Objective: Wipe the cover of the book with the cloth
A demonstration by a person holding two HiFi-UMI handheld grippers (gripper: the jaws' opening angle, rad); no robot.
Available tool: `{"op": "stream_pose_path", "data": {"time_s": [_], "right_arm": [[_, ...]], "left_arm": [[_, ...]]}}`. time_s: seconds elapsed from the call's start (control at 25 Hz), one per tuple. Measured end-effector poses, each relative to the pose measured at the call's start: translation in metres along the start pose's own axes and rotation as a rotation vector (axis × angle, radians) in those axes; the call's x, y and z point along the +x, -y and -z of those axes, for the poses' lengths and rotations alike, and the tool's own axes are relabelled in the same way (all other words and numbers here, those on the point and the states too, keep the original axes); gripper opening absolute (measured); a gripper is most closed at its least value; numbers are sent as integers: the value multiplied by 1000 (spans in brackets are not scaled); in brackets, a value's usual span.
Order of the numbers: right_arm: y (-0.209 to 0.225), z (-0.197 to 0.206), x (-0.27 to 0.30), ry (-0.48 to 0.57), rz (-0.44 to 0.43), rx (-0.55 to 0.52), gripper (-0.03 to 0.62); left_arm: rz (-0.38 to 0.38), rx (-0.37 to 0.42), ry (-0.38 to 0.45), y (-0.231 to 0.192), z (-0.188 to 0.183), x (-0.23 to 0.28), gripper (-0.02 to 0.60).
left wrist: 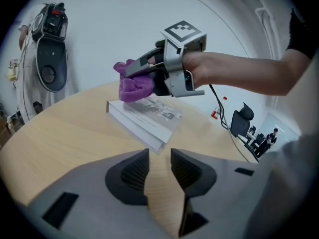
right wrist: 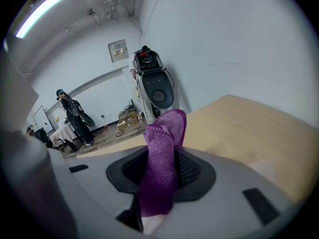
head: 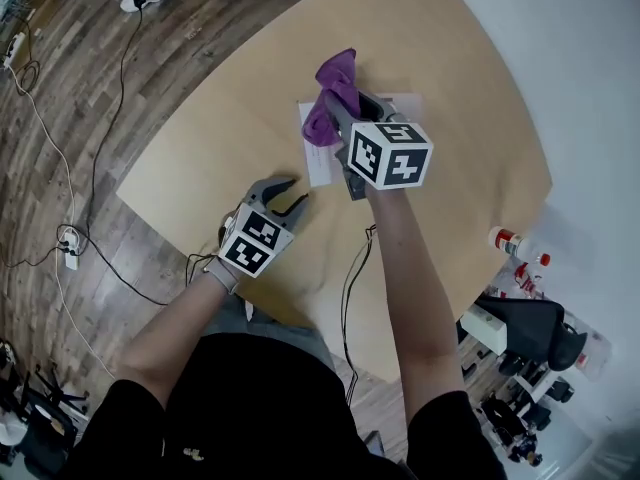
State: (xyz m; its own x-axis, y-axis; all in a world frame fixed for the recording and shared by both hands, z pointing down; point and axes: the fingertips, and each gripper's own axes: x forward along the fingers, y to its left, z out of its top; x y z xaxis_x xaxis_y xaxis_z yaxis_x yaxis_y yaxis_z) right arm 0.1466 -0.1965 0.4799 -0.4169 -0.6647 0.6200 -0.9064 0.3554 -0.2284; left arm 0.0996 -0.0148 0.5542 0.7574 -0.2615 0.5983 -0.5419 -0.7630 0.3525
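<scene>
Step in hand is the approach: my right claw (head: 338, 116) pinches the purple cloth (head: 336, 80) over the book (head: 318, 160) at mid-desk (head: 200, 158), my left claw (head: 291, 196) is spread and empty at the book's seven o'clock, and next, I judge, the cloth must press onto the cover.

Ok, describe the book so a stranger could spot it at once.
Find the light-wood table. Near its middle lies a thin white book, closed. It is the only white slab there, with a purple cloth held over one end.
</scene>
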Motion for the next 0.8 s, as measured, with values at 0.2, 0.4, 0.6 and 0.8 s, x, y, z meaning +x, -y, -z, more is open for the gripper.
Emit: {"op": "stream_pose_path", "data": {"time_s": [0.2, 0.4, 0.6, 0.8], "right_arm": [[-2, 3, 27, -30, -16, 4, 138], [-1, 13, 45, -64, -6, -1, 138], [-5, 25, 51, -95, 25, -88, 138], [-9, 34, 48, -97, 59, -152, 140]], "left_arm": [[-21, 9, -2, -1, -6, 7, 136], [-52, 30, 0, -5, -10, 12, 132], [-121, 35, 16, -17, -12, 8, 34], [-129, 9, 15, -27, -16, 9, 34]]}}
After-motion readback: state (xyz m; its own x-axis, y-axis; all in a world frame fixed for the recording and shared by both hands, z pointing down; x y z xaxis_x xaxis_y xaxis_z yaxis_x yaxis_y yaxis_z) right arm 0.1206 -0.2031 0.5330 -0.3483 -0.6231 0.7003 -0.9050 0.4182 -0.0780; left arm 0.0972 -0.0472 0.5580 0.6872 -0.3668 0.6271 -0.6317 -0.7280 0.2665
